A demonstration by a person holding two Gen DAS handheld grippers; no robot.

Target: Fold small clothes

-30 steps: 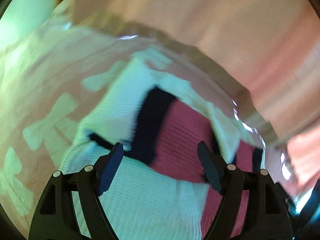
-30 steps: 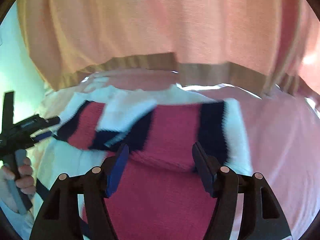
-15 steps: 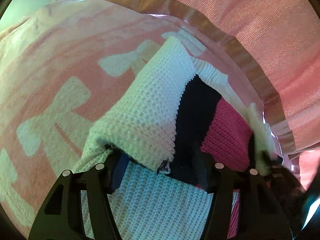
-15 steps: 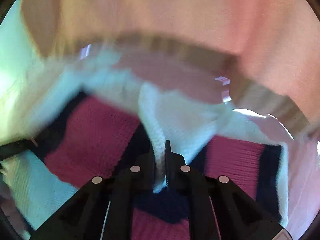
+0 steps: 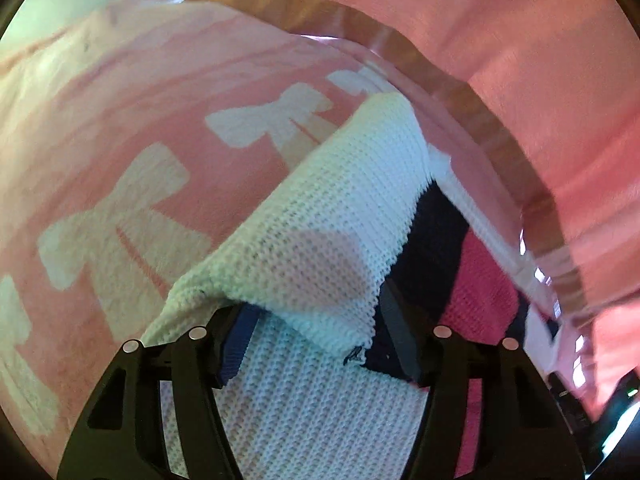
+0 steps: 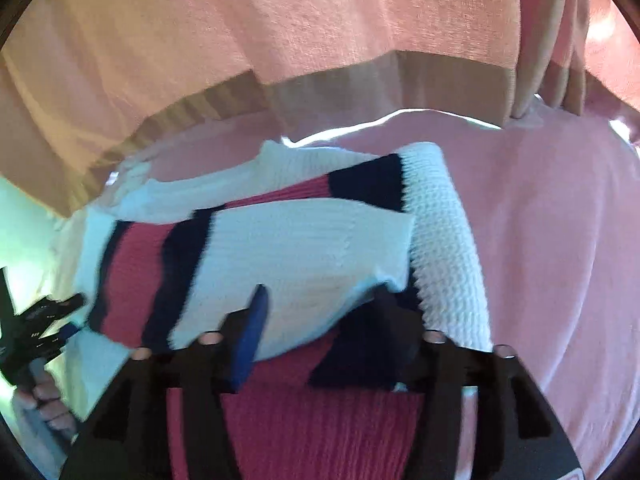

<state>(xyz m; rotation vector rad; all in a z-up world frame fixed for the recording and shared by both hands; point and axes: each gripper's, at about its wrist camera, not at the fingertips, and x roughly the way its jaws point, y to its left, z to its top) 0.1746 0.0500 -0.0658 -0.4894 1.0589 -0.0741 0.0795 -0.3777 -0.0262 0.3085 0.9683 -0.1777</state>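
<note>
A small knit sweater [image 5: 328, 240] in white, navy and pink stripes lies on a pink blanket. A white sleeve is folded across its body and drapes over my left gripper [image 5: 316, 344], whose jaws stand open around the cloth. In the right wrist view the sweater [image 6: 304, 240] has a white sleeve folded over its striped front. My right gripper [image 6: 320, 320] is open, with the sleeve's edge lying loose between the fingers. The left gripper also shows at the far left of the right wrist view [image 6: 36, 328], held by a hand.
The pink blanket with white bow shapes [image 5: 120, 208] covers the surface. A pink curtain with a tan hem [image 6: 320, 40] hangs just behind the sweater. Plain pink bedding [image 6: 560, 240] extends to the right.
My right gripper, shut on the white sleeve half a second ago, has opened and left the sleeve folded across the sweater. The left gripper has stayed open and moved a little closer.
</note>
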